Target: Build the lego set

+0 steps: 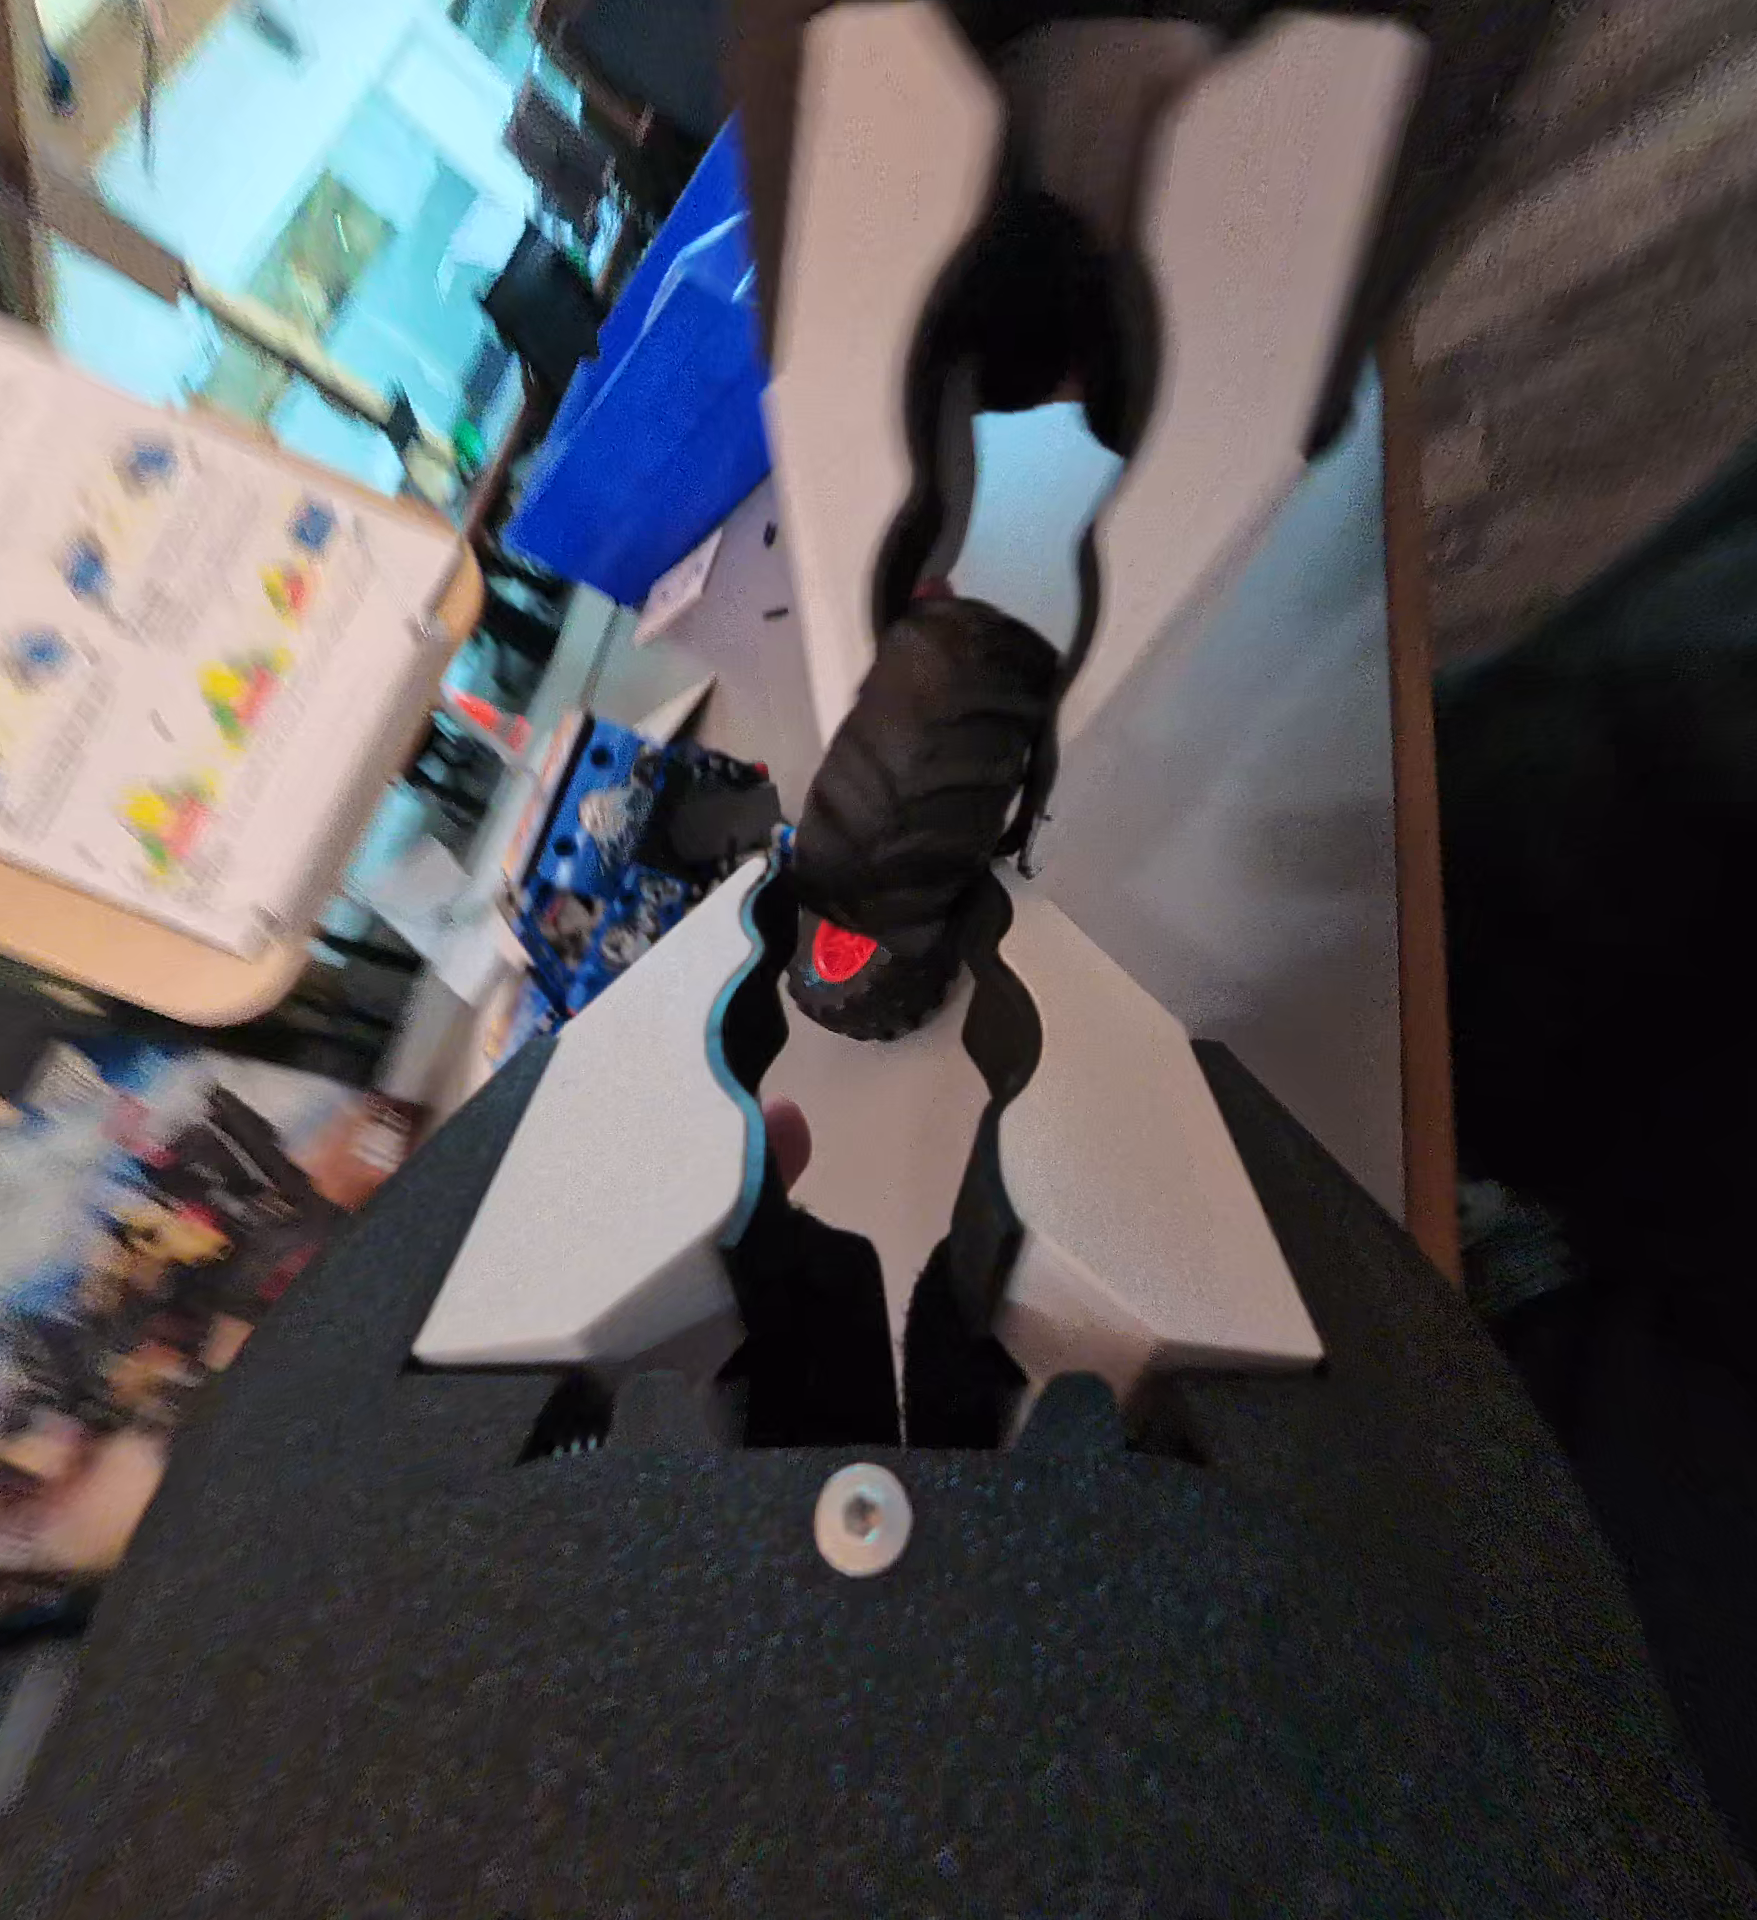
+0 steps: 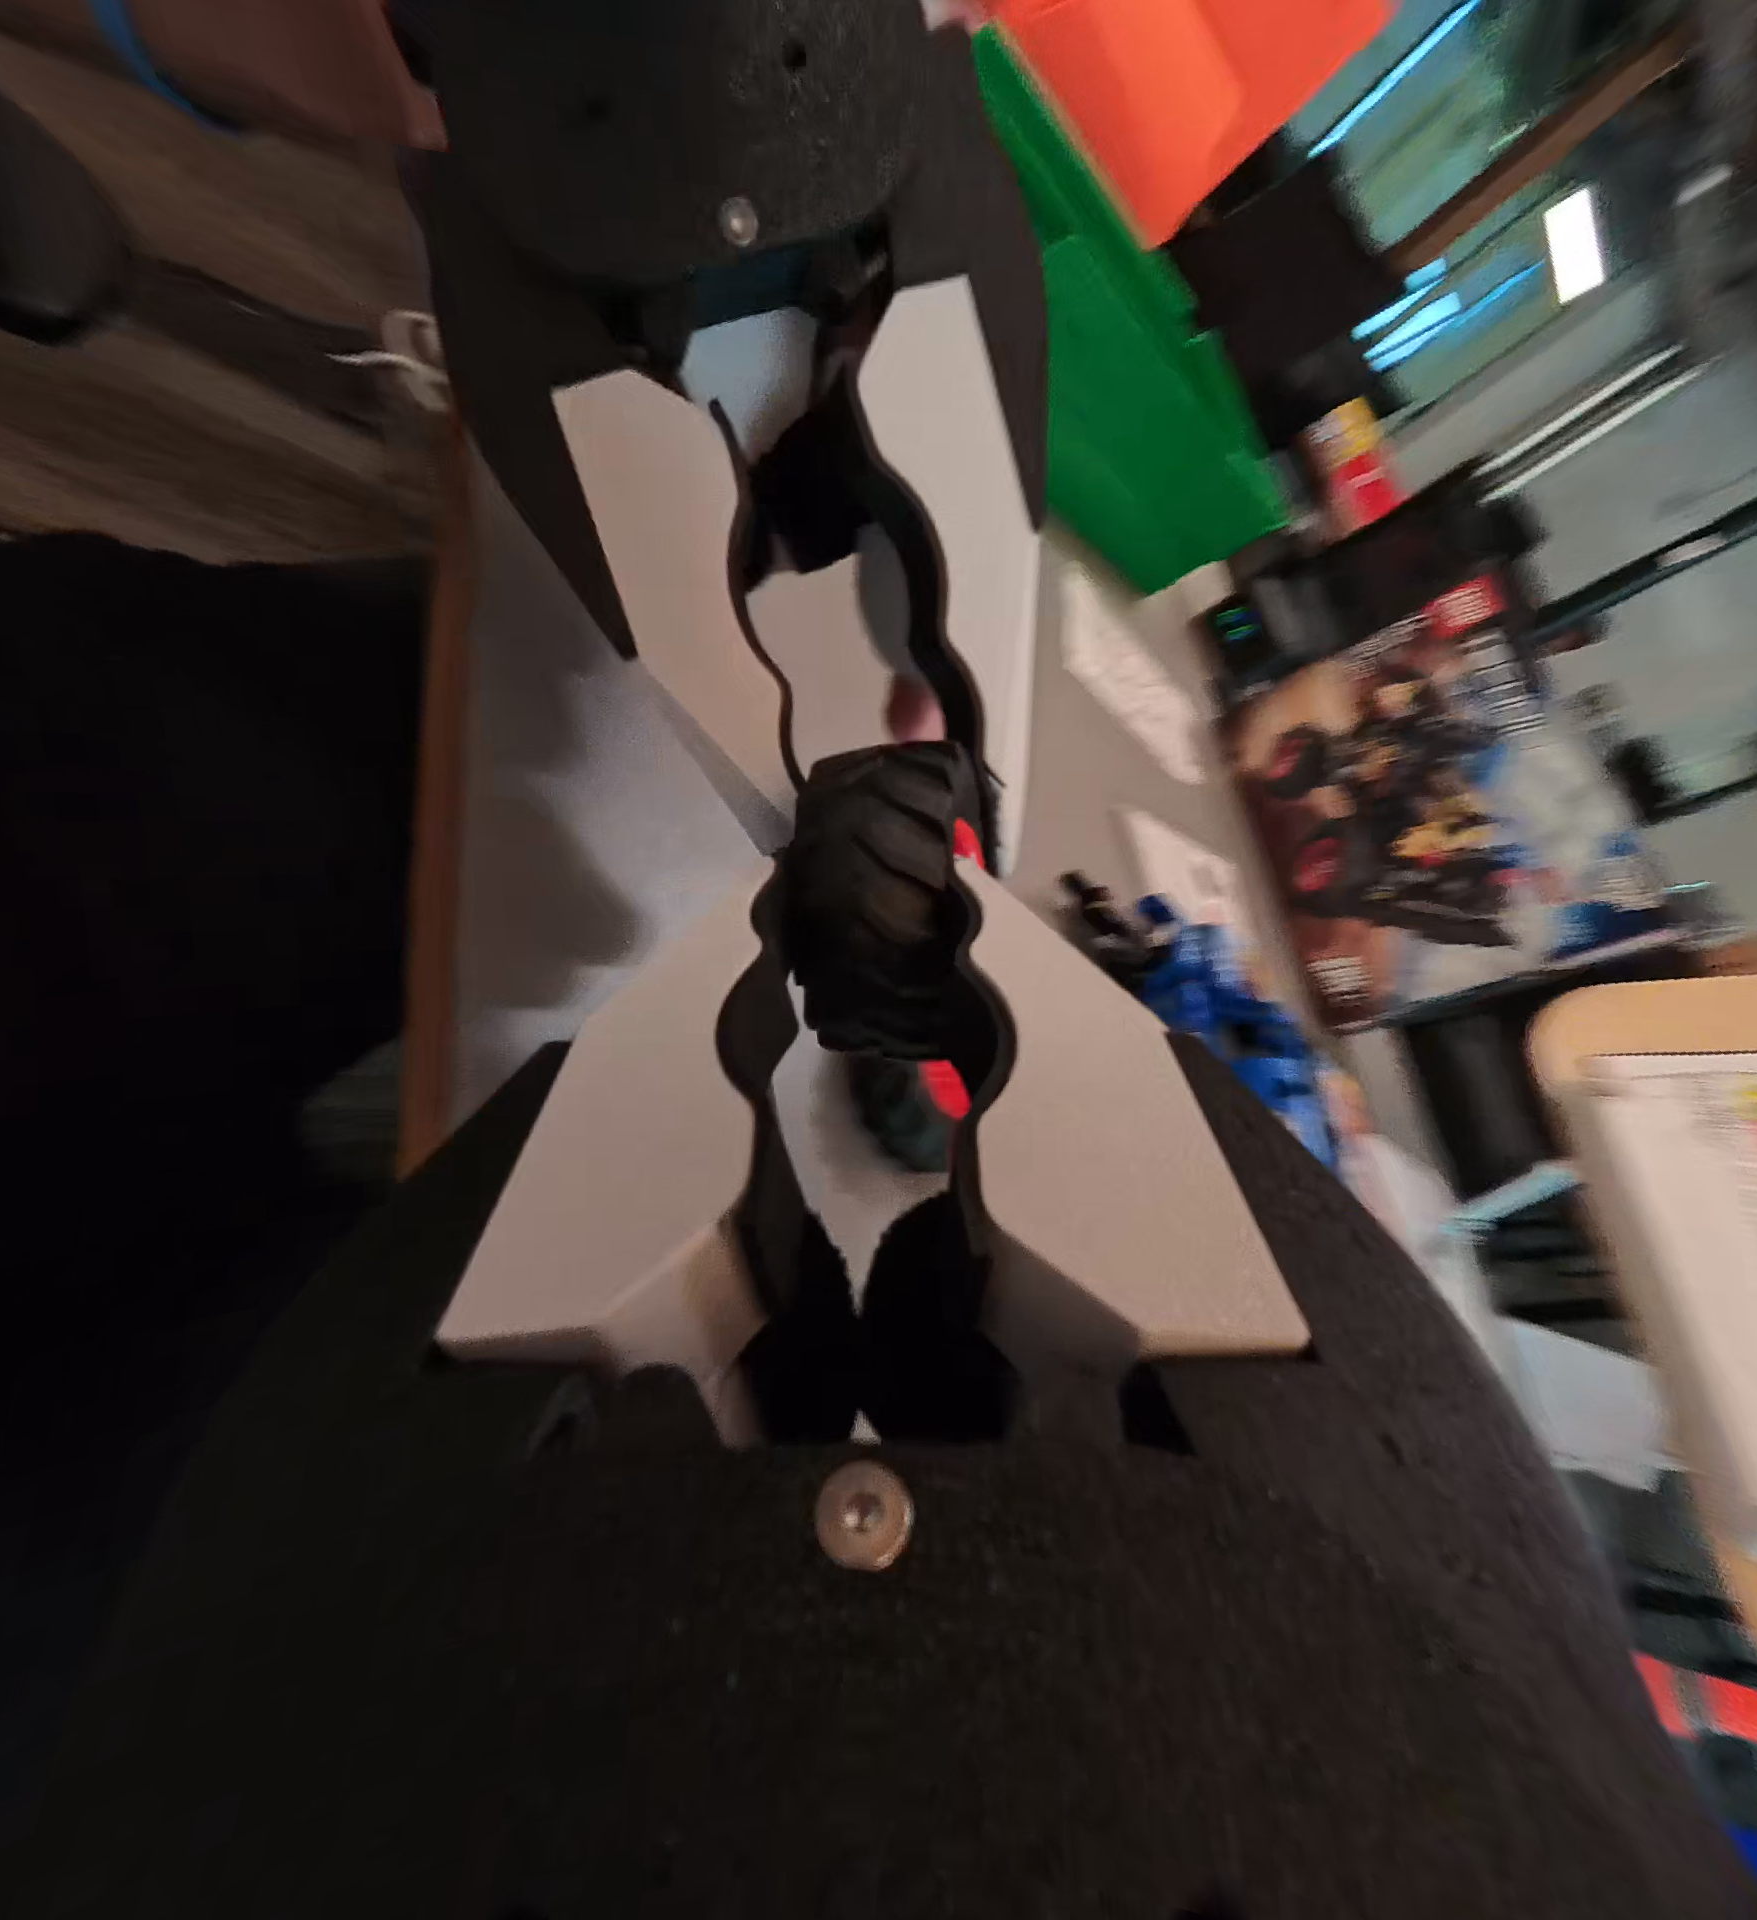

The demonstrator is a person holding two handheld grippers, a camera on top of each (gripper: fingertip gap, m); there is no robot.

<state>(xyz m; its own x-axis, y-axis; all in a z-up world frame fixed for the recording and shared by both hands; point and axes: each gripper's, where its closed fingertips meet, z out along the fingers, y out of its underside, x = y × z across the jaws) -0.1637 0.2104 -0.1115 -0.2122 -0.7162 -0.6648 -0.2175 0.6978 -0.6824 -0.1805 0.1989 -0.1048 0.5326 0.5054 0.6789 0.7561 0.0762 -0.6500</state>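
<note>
Sitting between both sets of fingers is a black lego tyre (image 1: 921, 821) with a red hub, held above the white tabletop (image 1: 1238, 727). Your left gripper (image 1: 879, 966) closes on one end of it and your right gripper (image 2: 869, 935) on the other, tip to tip. Off to the side lie a blue lego assembly (image 1: 593, 883), an instruction sheet (image 1: 157, 644) and the set's box (image 2: 1425, 810)
</note>
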